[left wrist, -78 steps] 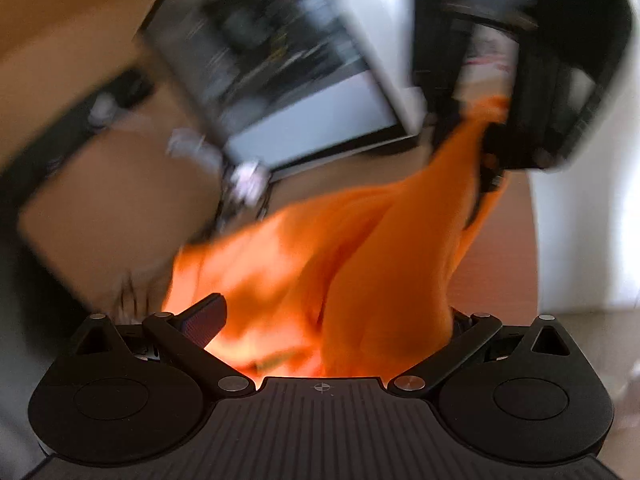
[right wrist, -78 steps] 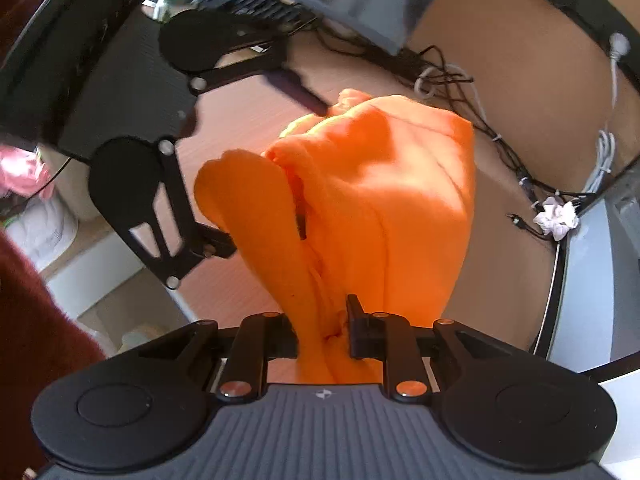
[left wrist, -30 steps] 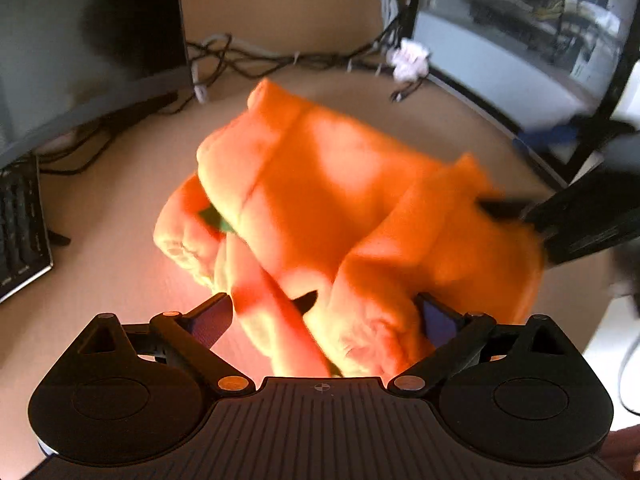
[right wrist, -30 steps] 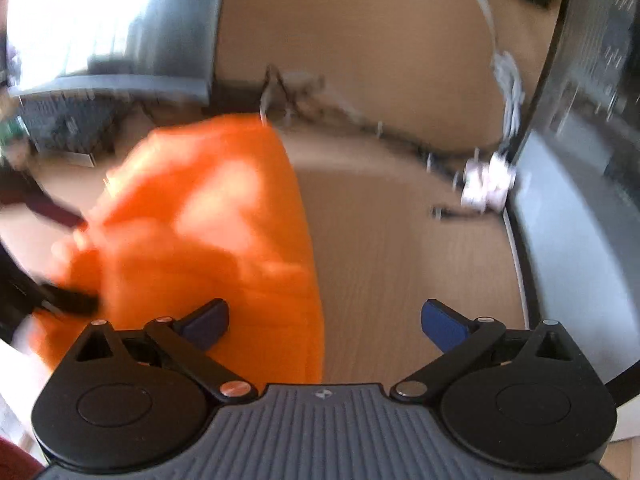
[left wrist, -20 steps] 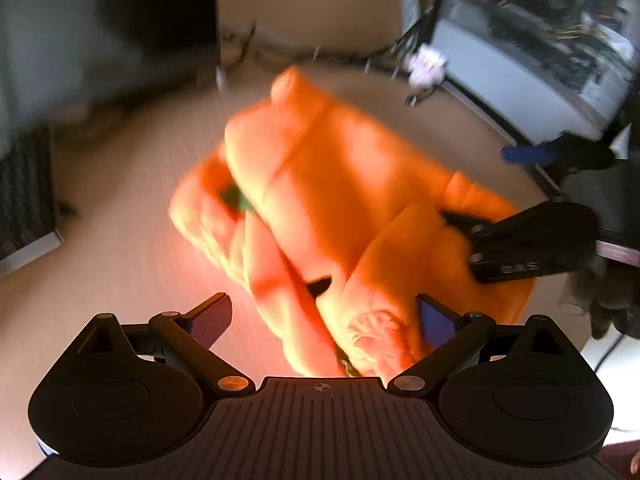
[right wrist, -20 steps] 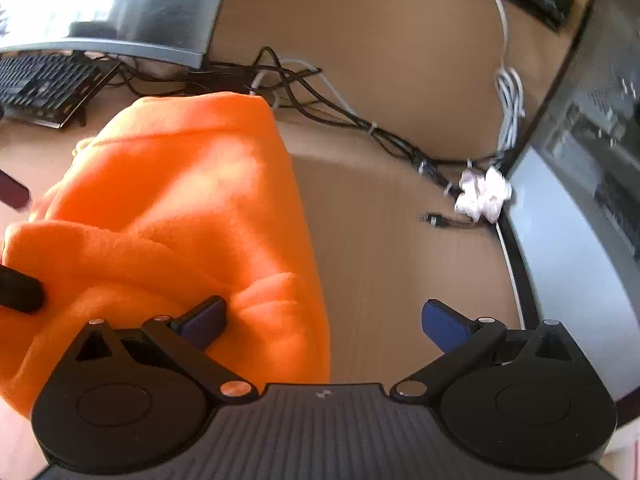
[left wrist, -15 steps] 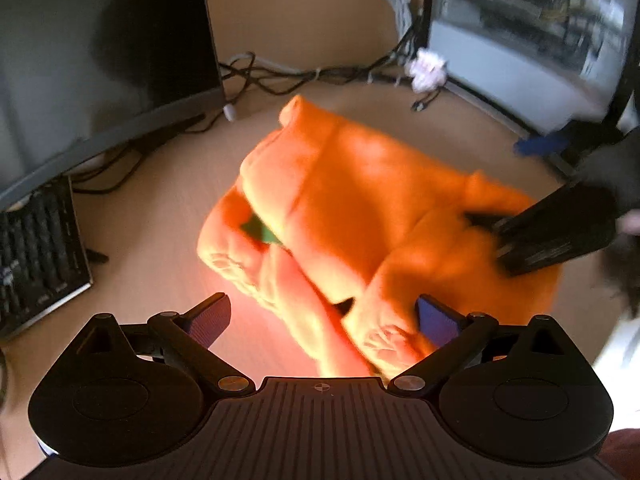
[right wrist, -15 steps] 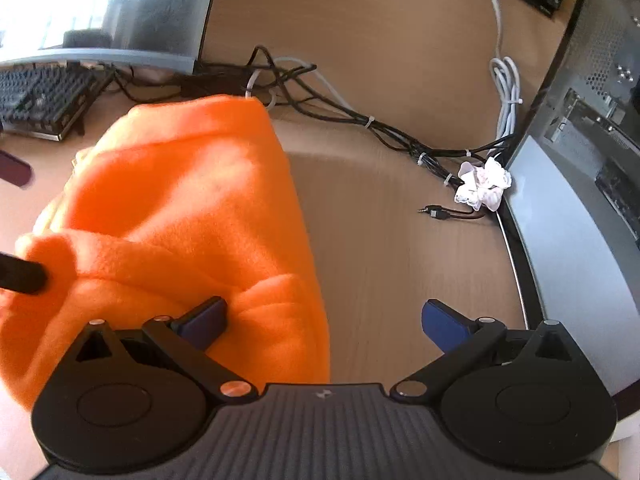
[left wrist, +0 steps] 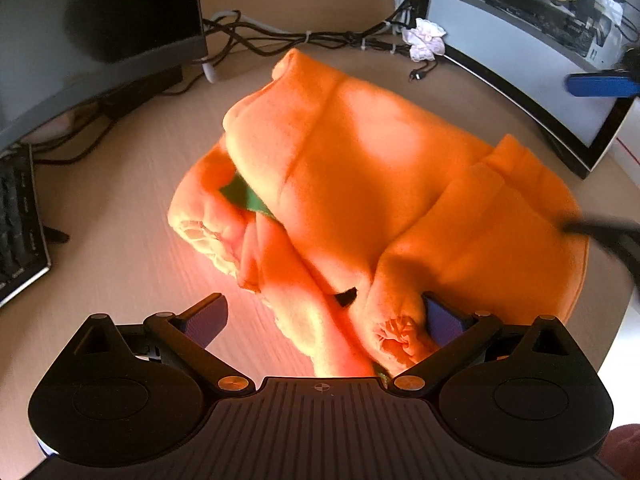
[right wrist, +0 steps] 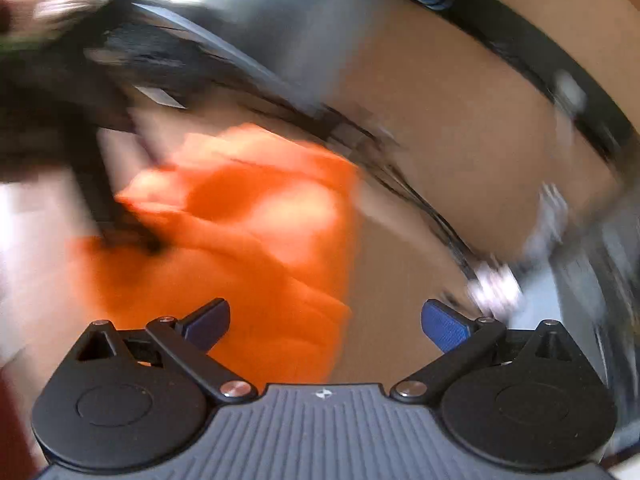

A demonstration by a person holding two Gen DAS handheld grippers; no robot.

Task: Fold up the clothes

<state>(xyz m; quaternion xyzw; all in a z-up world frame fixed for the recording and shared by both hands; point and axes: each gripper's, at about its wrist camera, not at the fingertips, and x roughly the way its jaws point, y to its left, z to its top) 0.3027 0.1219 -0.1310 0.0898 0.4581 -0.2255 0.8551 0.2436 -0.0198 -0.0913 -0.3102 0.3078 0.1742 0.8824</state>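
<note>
both grippers' jaws spread wide & empty: left gripper [left wrist: 322,316] steady, right gripper [right wrist: 325,318] motion-blurred.

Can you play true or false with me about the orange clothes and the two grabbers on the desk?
1. The orange garment lies bunched on the desk. True.
2. The left gripper is clamped shut. False: its jaws are spread open.
3. A keyboard sits left of the garment. True.
4. The right gripper holds the garment. False: it is open, gripping nothing.
5. Something green peeks from the folds. True.
</note>
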